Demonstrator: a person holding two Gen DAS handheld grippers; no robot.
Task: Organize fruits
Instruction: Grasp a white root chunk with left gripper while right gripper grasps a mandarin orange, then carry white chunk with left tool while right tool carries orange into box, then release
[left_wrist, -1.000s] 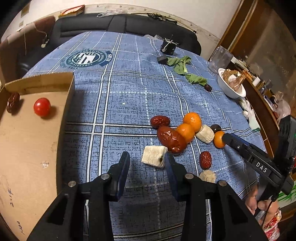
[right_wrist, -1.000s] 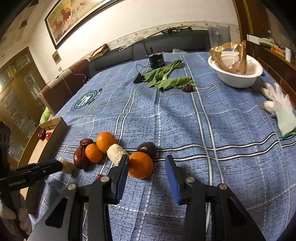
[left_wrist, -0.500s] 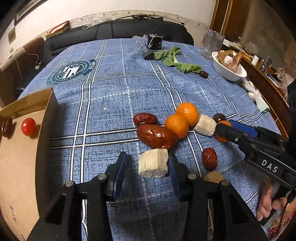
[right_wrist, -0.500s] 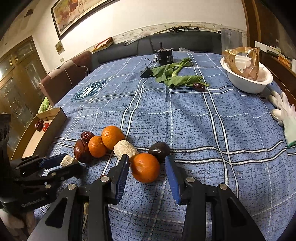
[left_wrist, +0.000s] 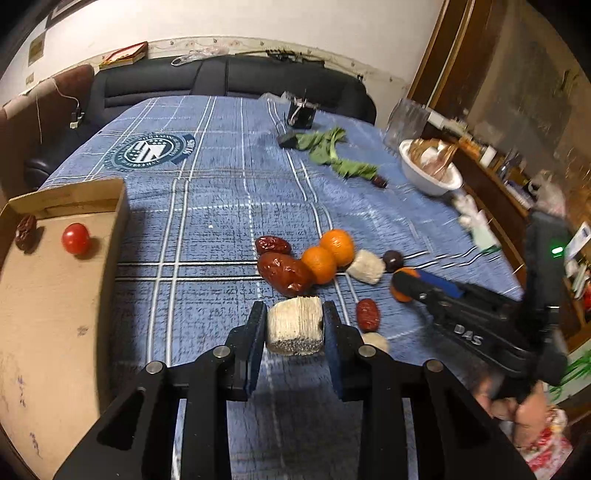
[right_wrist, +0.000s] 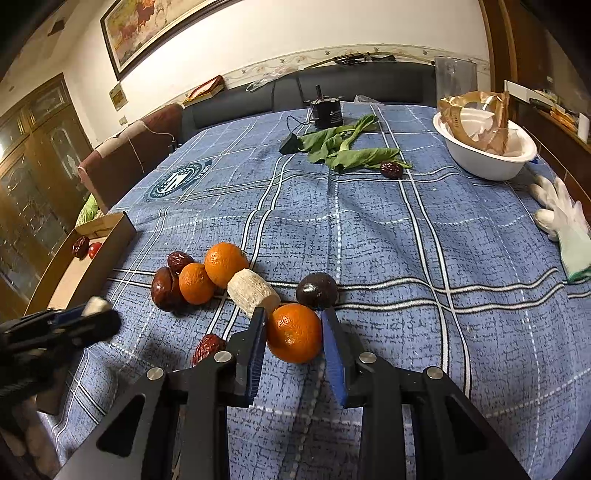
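- Table (left_wrist: 221, 206), blue plaid cloth; fruit heap at near centre, cardboard box (left_wrist: 48, 295) at left edge.
- Box holds one date (left_wrist: 26, 232) and one cherry tomato (left_wrist: 75, 239), far corner; rest of floor bare.
- White bowl (right_wrist: 487, 158) far right holds torn gold packaging; no fruit seen in it.
- Step in hand, as I judge: both grippers picking from the heap at once.
- Left gripper (left_wrist: 294, 325): jaws closed against both sides of pale cane chunk (left_wrist: 294, 326); seems gripped, lift uncertain.
- Right gripper (right_wrist: 294, 334): jaws narrowed around orange (right_wrist: 294, 332), pads at its sides; firm contact unclear.
- Still on cloth: two oranges (right_wrist: 212, 271), cane piece, dates, dark round fruit (right_wrist: 317, 290).
- Next: raise chunk clear of big date (left_wrist: 284, 274), carry left over box wall, release.
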